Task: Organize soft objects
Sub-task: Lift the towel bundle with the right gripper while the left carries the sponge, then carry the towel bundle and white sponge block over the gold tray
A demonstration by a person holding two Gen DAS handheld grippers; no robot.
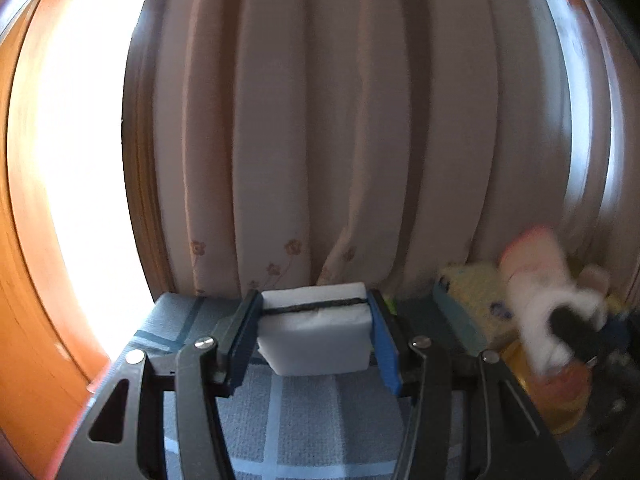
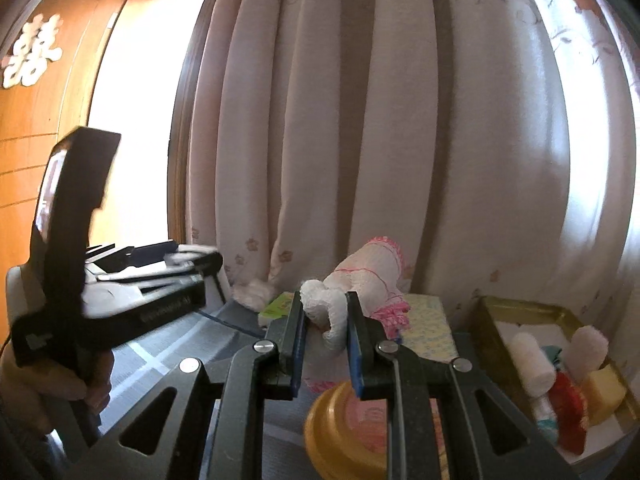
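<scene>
Sponge, white and lying crosswise, is clamped in the left gripper, while the right gripper pinches a mesh cloth that blurs in the left view.

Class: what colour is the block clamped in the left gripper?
White sponge block with a thin dark line across it; clearest in the left wrist view.

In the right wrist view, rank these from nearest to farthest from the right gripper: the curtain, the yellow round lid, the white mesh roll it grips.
1. White mesh roll, clamped in the right gripper.
2. Yellow round lid, just below the fingers.
3. Curtain, hanging behind the table.
</scene>
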